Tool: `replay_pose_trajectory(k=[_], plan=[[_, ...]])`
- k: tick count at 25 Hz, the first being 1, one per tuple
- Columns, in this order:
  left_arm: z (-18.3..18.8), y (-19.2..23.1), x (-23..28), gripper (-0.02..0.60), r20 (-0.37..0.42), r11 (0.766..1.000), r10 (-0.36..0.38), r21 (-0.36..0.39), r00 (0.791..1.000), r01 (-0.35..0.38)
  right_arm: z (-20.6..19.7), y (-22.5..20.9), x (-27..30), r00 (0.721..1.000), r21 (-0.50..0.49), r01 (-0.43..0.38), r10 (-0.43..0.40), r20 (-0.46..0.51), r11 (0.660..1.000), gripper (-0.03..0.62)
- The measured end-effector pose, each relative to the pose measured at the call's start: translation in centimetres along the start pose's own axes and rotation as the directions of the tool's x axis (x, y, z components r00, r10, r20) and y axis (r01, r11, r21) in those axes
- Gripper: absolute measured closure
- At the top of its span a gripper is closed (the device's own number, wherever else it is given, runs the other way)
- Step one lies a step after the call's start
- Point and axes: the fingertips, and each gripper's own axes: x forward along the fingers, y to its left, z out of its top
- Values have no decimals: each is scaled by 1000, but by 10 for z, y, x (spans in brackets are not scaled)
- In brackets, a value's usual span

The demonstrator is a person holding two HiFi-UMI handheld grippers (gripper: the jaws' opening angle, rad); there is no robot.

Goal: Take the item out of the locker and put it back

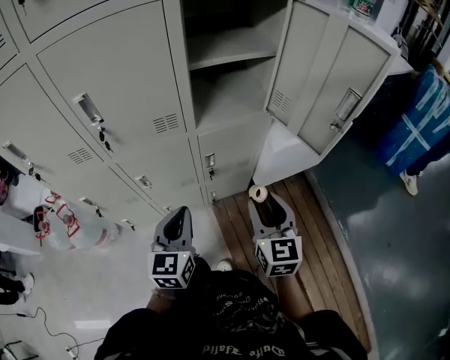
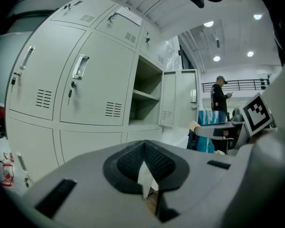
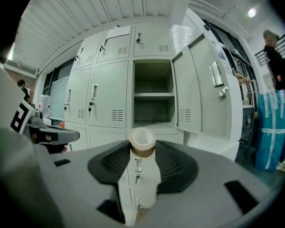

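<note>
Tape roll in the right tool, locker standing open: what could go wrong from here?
The tape roll sits at the very tips of the right tool, so it might slip out on the way. The open locker door juts out on the right; the tool could clip it. The shelf edge might catch the roll going in.

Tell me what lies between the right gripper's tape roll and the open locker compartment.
Nothing stands in the way. In the head view, only bare wooden floor and the closed lower door lie between the tape roll and the open compartment.
</note>
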Motion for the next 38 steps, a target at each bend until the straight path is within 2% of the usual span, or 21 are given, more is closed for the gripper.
replay_pose_trajectory(k=[10, 14, 19, 25, 31, 38], plan=[[10, 15, 45, 574, -4, 999, -39, 4, 999, 39, 29, -18, 33, 999, 16, 47, -47, 0, 999, 427], [14, 25, 61, 574, -6, 999, -47, 0, 999, 47, 64, -25, 56, 998, -11, 53, -52, 36, 999, 427], [6, 37, 75, 574, -58, 999, -51, 2, 997, 51, 106, -39, 84, 995, -19, 62, -60, 75, 998, 427], [13, 45, 88, 574, -42, 999, -45, -5, 998, 45, 148, -53, 110, 992, -12, 60, -58, 109, 998, 427], [19, 42, 99, 574, -34, 997, -70, 39, 997, 71, 185, -55, 140, 992, -58, 48, -41, 119, 997, 427], [22, 49, 101, 574, -24, 998, -65, 23, 998, 66, 227, -65, 172, 990, -72, 54, -45, 133, 996, 427]])
